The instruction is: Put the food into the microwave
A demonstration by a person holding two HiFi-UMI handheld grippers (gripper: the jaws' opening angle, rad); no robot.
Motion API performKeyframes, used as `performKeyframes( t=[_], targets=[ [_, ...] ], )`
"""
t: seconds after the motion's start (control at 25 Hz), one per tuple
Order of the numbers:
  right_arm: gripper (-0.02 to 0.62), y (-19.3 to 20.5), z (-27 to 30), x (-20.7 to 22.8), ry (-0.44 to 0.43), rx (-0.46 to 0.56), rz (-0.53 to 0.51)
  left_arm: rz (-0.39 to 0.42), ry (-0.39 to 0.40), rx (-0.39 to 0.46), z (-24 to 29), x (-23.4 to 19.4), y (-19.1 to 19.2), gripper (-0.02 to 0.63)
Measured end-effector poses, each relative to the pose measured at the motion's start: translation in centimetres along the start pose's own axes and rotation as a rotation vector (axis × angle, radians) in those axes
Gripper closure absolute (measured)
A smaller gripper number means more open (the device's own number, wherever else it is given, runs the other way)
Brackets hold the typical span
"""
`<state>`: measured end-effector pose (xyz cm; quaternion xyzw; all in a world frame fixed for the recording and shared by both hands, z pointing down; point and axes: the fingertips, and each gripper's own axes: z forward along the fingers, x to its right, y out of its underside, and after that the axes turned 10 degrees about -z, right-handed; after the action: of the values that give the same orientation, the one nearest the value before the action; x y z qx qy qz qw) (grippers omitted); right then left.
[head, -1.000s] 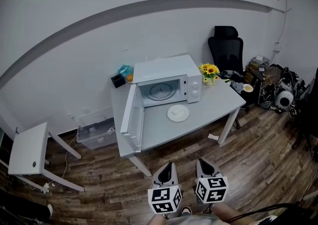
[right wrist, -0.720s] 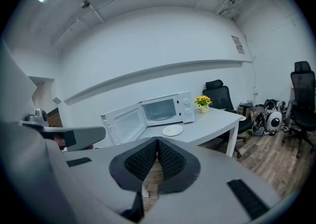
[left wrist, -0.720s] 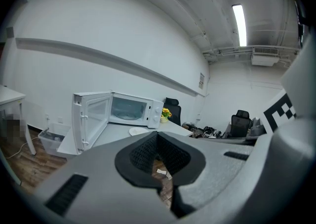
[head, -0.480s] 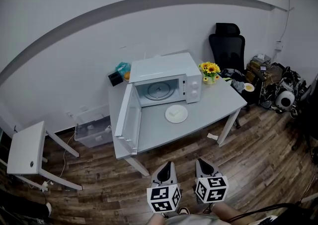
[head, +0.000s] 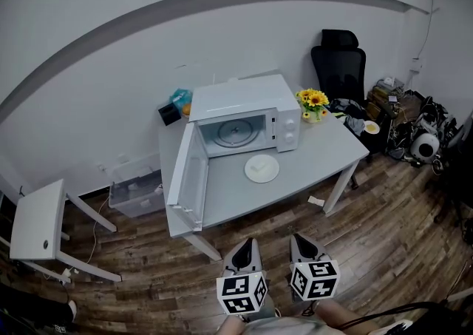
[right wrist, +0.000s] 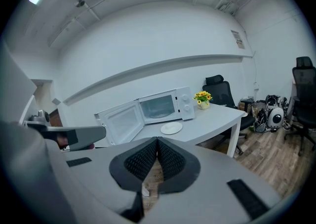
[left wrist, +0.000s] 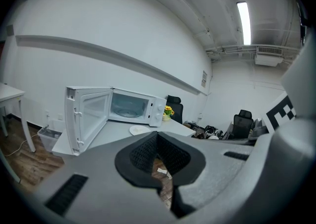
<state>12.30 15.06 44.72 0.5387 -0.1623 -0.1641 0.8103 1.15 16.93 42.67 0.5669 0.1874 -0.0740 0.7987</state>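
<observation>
A white microwave (head: 247, 117) stands at the back of a grey table (head: 314, 163), its door (head: 189, 178) swung wide open to the left and its chamber empty. A white plate (head: 261, 168) with pale food lies on the table just in front of the chamber. Both grippers hang low over the wooden floor, well short of the table. My left gripper (head: 247, 246) is shut with nothing in it, and so is my right gripper (head: 299, 242). The left gripper view shows the microwave (left wrist: 131, 106) and plate (left wrist: 139, 129) beyond the shut jaws; the right gripper view shows the plate (right wrist: 171, 128) too.
A pot of yellow flowers (head: 312, 106) sits right of the microwave. A black office chair (head: 341, 67) and a heap of clutter (head: 414, 134) fill the right side. A small white side table (head: 41, 221) and a clear plastic bin (head: 137, 191) stand at the left.
The table and microwave have slid slightly left and up in the head view as I stepped. Both grippers stay shut and empty, side by side.
</observation>
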Motion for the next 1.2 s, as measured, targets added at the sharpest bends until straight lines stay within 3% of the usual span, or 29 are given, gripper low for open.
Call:
performKeyframes(
  t=[0.68, 1.2],
  targets=[
    [0.578, -3.8, 7.8, 3.1, 0.021, 0.029, 0.018, 0.034, 0.026, -0.006, 8.3, -1.7, -3.7, 0.604],
    [0.579, -5.3, 12.7, 4.4, 0.035, -0.012, 0.016, 0.015, 0.037, -0.036, 13.4, -3.7, -5.6, 0.604]
  ],
)
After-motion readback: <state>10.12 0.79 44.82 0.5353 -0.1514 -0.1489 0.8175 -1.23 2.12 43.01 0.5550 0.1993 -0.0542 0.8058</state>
